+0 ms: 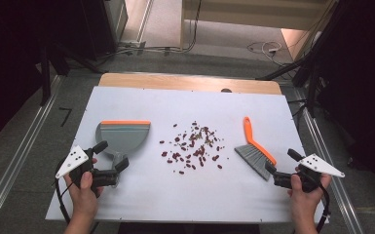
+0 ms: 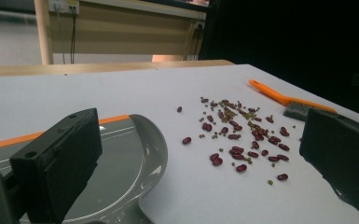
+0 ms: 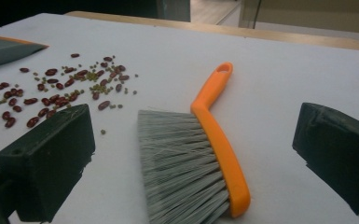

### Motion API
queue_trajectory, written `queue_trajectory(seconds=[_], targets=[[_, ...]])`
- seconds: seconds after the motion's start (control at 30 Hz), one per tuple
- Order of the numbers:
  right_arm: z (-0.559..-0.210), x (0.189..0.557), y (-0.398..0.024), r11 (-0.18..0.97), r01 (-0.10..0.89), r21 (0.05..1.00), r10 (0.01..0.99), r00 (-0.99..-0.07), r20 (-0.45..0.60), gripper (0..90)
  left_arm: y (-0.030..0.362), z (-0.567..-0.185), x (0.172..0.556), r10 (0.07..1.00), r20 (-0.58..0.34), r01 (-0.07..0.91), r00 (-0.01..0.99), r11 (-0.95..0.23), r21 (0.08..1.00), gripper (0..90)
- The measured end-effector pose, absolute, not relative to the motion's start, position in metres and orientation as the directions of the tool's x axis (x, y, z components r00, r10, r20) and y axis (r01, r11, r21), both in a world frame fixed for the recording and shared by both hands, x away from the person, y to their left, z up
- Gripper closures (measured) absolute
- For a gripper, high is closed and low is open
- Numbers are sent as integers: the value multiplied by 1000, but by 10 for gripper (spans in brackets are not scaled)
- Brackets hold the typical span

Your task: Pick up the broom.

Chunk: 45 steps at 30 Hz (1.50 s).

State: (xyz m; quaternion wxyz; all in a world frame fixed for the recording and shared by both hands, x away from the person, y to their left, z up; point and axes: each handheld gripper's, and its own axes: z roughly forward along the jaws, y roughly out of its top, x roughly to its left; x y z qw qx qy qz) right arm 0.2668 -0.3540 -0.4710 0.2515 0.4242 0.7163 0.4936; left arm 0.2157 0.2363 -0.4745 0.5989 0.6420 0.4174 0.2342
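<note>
**White board, dustpan, brush and a scatter of beans**

White sheet [image 1: 141,195] covers most of the wooden table [image 1: 190,80], and we see everything else lying on it. We find the grey dustpan [image 1: 121,136] on the left half, its orange lip [image 1: 125,122] turned away from the person and its handle pointing back toward the left gripper [image 1: 112,156]. That gripper, held in the left hand [image 1: 85,187], has its jaws spread wide, one on either side of the handle end without touching it; in the left gripper view the pan's curved grey wall [image 2: 154,149] sits between the two black jaws.

On the right half we see the brush [image 1: 254,151], orange handle angled away and grey bristles [image 3: 182,172] fanned toward the person. The right gripper [image 1: 282,163], in the right hand [image 1: 304,195], is likewise wide apart, its jaws flanking the bristle end with clear space on both sides.

Between dustpan and brush lies a loose scatter of dark red beans [image 1: 192,146] mixed with small green ones [image 2: 251,123], spread flat on the sheet and well apart from both tools.
</note>
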Motion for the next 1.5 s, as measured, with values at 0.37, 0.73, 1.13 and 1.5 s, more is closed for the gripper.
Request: queue_trajectory(seconds=[0.37,0.73,1.13,1.5], targets=[[-460,267,-347,142,366,920,847,-525,78,0,232,-473,212,819,-162,226,550,41,973,2],[-447,298,-340,180,454,873,858,-506,87,0,235,-474,212,823,-165,220,544,49,974,2],[-442,343,-315,262,536,803,841,-535,83,0,234,-475,213,823,-174,225,541,58,973,2],[-441,380,-295,338,633,696,848,-526,67,75,231,-475,214,829,-161,236,535,36,971,2]])
